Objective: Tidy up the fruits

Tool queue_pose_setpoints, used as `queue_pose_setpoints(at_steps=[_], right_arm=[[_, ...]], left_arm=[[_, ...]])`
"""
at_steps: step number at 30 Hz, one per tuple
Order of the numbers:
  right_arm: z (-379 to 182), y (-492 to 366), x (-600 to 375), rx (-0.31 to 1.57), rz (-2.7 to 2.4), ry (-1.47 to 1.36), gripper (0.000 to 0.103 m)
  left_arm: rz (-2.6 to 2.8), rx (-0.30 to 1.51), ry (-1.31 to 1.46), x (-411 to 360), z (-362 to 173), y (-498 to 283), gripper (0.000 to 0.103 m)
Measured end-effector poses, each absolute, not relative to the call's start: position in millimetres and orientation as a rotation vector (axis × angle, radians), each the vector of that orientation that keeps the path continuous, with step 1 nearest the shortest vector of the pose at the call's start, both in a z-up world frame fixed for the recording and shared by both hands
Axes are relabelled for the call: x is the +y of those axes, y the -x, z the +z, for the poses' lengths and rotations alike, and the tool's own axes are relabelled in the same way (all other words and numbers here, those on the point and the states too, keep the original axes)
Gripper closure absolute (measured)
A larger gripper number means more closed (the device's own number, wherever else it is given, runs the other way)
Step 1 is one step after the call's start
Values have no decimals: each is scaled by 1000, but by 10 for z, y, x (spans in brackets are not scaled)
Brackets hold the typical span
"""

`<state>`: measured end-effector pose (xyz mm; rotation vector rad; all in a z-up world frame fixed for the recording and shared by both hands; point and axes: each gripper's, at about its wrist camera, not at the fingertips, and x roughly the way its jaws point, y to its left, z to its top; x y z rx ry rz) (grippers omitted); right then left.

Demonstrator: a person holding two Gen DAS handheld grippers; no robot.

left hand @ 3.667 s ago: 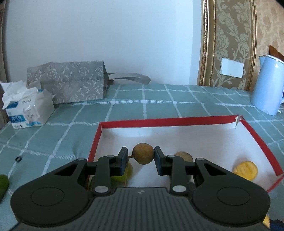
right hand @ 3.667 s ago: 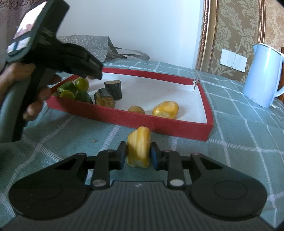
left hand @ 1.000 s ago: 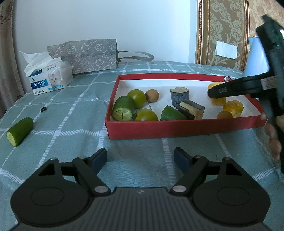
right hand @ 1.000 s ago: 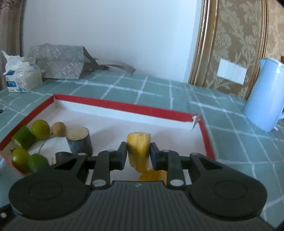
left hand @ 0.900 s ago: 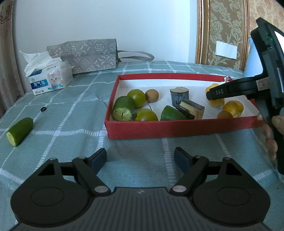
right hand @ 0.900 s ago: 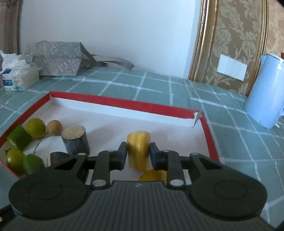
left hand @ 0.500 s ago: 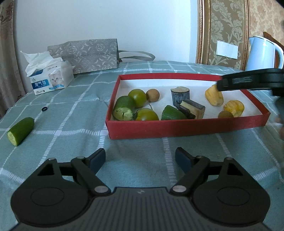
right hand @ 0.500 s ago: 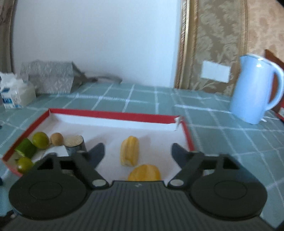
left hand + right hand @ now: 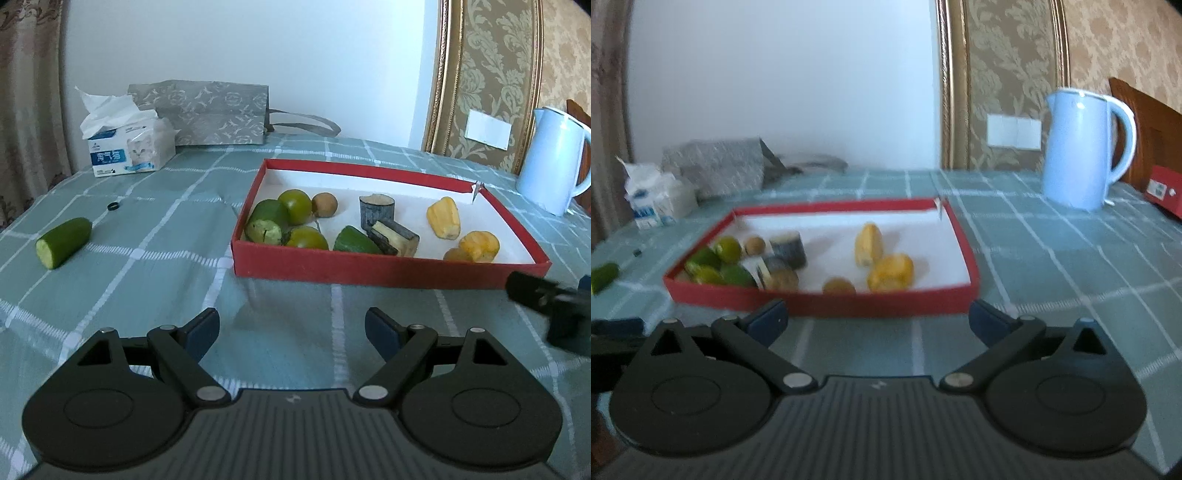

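A red tray (image 9: 388,271) (image 9: 827,304) on the checked cloth holds green fruits at its left, dark cut pieces in the middle and yellow pieces at its right. The tall yellow piece (image 9: 444,222) (image 9: 868,245) lies free on the white floor of the tray. My right gripper (image 9: 877,321) hangs in front of the tray's near wall, its jaws opening wide with nothing between them. My left gripper (image 9: 291,334) is open over bare cloth, short of the tray. A cut cucumber piece (image 9: 63,242) (image 9: 604,277) lies on the cloth far left.
A pale blue kettle (image 9: 554,160) (image 9: 1082,147) stands at the right rear. A tissue box (image 9: 127,146) and a grey bag (image 9: 212,112) sit at the back left. A small black ring (image 9: 113,206) lies near the cucumber. A red box (image 9: 1165,194) is at the far right.
My right gripper let go of the tall yellow piece inside the tray, spread its jaws and drew back to in front of the near wall. The left gripper barely moved.
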<state>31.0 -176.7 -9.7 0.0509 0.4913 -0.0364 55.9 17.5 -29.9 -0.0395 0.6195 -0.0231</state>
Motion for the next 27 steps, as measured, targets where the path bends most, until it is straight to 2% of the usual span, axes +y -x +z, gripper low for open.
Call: queue_pose_setpoints(at_steps=[27], right_arm=[[-211,-272,-1741,534,-92,-98,0]], left_arm=[[-5,580,40,96,-147,-303,17]])
